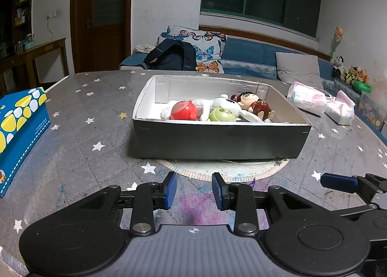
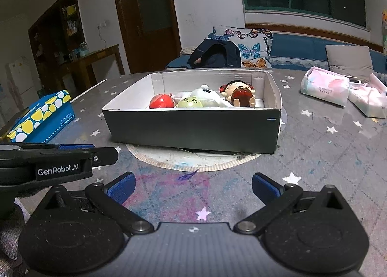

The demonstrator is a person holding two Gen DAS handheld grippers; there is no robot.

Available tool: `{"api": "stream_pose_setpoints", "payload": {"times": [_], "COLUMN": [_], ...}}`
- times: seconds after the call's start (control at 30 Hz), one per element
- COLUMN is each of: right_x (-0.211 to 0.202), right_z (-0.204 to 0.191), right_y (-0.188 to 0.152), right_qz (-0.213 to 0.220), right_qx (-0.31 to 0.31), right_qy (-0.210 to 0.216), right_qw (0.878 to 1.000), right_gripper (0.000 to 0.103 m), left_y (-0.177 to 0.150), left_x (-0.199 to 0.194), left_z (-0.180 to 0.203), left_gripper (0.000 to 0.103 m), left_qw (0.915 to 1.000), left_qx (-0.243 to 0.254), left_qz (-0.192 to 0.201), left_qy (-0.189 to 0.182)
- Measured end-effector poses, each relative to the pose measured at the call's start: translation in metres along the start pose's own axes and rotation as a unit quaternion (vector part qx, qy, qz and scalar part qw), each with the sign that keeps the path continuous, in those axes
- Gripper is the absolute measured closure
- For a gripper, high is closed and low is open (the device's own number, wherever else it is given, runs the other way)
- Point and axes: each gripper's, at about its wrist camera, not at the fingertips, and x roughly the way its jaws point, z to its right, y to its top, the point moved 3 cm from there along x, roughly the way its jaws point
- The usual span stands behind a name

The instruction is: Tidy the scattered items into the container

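A dark cardboard box (image 1: 217,141) with a white inside stands on the table ahead of both grippers; it also shows in the right wrist view (image 2: 193,129). Inside lie a red round toy (image 1: 183,110), a green round toy (image 1: 222,115), a white plush (image 1: 225,104) and a red-dressed doll (image 1: 254,105). My left gripper (image 1: 193,191) is open and empty, low over the table in front of the box. My right gripper (image 2: 193,187) is open wide and empty, beside the left one.
A blue tissue box (image 1: 19,129) with yellow and white spots lies at the left. Two pink tissue packs (image 1: 307,99) lie at the right. A round mat (image 1: 217,168) sits under the box. A sofa (image 1: 254,54) stands behind the table.
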Motion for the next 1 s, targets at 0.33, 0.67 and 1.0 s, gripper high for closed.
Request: {"api": "stream_pose_setpoints", "payload": {"times": [0.33,0.67,1.0], "right_x": [0.004,0.009,0.015], "right_z": [0.002,0.003,0.004], "right_y": [0.002,0.003,0.004], "right_qz": [-0.008,-0.015,-0.023], "right_qx": [-0.001,-0.003,-0.005], "right_qy": [-0.004,0.000,-0.003], "right_qw": [1.000,1.000,1.000], "right_gripper": [0.000,0.000,0.000], "left_y": [0.002,0.005,0.007], "left_x": [0.003,0.007,0.015], "left_z": [0.001,0.002,0.002], "left_gripper": [0.069,0.069,0.069], "left_qw": [1.0000,1.0000,0.9998], "left_qx": [0.000,0.003,0.006], "left_qz": [0.000,-0.002,-0.011], "left_qy": [0.003,0.008,0.017]}}
